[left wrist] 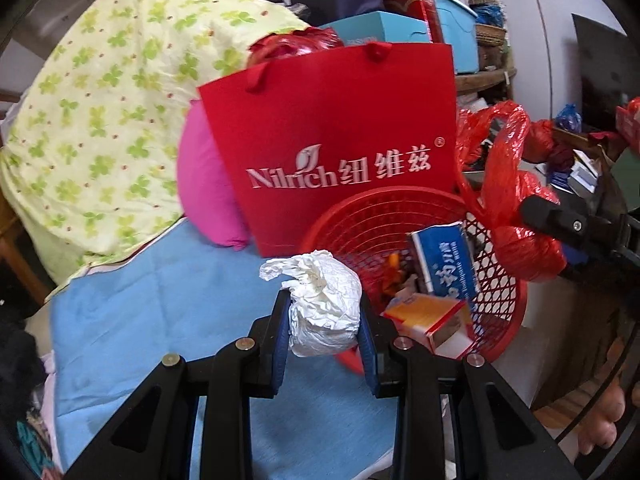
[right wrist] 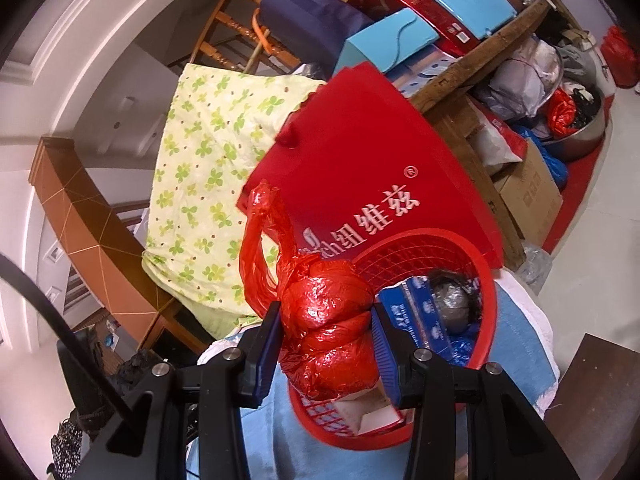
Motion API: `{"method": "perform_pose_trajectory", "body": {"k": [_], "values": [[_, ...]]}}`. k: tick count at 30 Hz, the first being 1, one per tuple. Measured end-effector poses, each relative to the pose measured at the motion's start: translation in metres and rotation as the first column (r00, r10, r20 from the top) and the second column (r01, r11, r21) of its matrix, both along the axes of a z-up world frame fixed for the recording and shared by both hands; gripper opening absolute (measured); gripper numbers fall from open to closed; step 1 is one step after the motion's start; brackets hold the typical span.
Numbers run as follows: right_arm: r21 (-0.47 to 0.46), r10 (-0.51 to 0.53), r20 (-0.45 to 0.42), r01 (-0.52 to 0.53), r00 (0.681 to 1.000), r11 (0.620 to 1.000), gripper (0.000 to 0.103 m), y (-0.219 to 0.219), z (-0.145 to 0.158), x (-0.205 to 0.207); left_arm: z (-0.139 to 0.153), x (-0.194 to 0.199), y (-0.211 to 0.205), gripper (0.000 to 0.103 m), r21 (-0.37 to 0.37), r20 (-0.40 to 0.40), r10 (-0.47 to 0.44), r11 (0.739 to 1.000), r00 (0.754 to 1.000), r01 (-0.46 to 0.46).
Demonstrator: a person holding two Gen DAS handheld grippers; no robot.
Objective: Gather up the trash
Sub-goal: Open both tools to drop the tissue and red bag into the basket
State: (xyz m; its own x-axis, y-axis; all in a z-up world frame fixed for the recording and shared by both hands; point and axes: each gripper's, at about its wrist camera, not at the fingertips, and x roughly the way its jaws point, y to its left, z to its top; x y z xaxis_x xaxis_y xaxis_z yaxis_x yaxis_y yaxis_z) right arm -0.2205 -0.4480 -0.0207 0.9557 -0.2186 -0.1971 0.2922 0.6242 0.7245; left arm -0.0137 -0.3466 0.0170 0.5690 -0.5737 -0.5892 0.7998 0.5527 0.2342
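The left gripper (left wrist: 325,328) pinches a crumpled white paper wad (left wrist: 324,304) between its blue ribbed pads; the wad is wrinkled, roughly fist-shaped, and bulges above the fingertips. It sits just beside the near rim of the red plastic basket (left wrist: 502,320), over a light blue woven cloth (left wrist: 152,320).

The right gripper (right wrist: 326,338) clamps a red plastic bag (right wrist: 332,320) — glossy, thin film, knotted into a lumpy bundle with a loose looped handle rising above it. The bundle hangs over the basket's left rim (right wrist: 490,320).

The basket is round with open lattice walls. Inside it lie a blue printed carton (left wrist: 446,264), an orange-and-white cardboard box (left wrist: 432,316) and a grey crinkled foil-like ball (right wrist: 454,304).

Behind the basket stands a stiff red paper gift bag (left wrist: 332,144) with white lettering and cord handles — touching the basket's far rim. A yellow-green clover-print fabric (left wrist: 100,128) and a magenta cushion (left wrist: 204,196) lie to its left.
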Motion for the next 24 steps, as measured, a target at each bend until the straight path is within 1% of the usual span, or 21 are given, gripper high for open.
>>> {"method": "perform_pose_trajectory", "body": {"k": [3, 7, 12, 17, 18, 19, 20, 21, 24], "values": [[0.01, -0.011, -0.008, 0.011, 1.0, 1.0, 0.046, -0.008, -0.005, 0.002, -0.005, 0.002, -0.015, 0.033, 0.002, -0.016, -0.035, 0.999, 0.999, 0.035], [0.027, -0.021, -0.021, 0.021, 1.0, 0.999, 0.046, -0.017, -0.011, 0.005, -0.014, 0.005, -0.031, 0.033, 0.014, -0.027, -0.057, 0.998, 0.998, 0.057], [0.032, -0.025, -0.026, 0.025, 0.999, 0.999, 0.047, -0.028, -0.012, 0.016, -0.029, 0.014, -0.047, 0.034, 0.031, -0.042, -0.067, 0.997, 0.997, 0.068], [0.05, -0.02, -0.029, 0.022, 0.999, 0.999, 0.048, -0.039, -0.015, 0.034, -0.041, 0.024, -0.051, 0.036, 0.035, -0.062, -0.072, 0.997, 0.995, 0.074], [0.058, -0.018, -0.032, 0.02, 0.999, 0.998, 0.048, -0.04, -0.016, 0.037, -0.042, 0.024, -0.051, 0.038, 0.036, -0.061, -0.071, 0.997, 0.996, 0.074], [0.068, -0.016, -0.035, 0.019, 0.999, 0.998, 0.048, -0.042, -0.018, 0.041, -0.042, 0.025, -0.051, 0.044, 0.037, -0.061, -0.071, 0.997, 0.996, 0.074], [0.079, -0.011, -0.038, 0.014, 0.999, 0.997, 0.052, -0.043, -0.02, 0.044, -0.042, 0.024, -0.051, 0.047, 0.037, -0.06, -0.071, 0.997, 0.996, 0.074], [0.096, 0.001, -0.035, 0.002, 0.999, 0.995, 0.054, -0.044, -0.023, 0.047, -0.042, 0.023, -0.05, 0.053, 0.034, -0.055, -0.072, 0.997, 0.996, 0.074], [0.128, 0.028, -0.033, -0.023, 0.999, 0.991, 0.056, -0.045, -0.028, 0.054, -0.039, 0.021, -0.046, 0.057, 0.032, -0.032, -0.071, 0.997, 0.997, 0.072]]}}
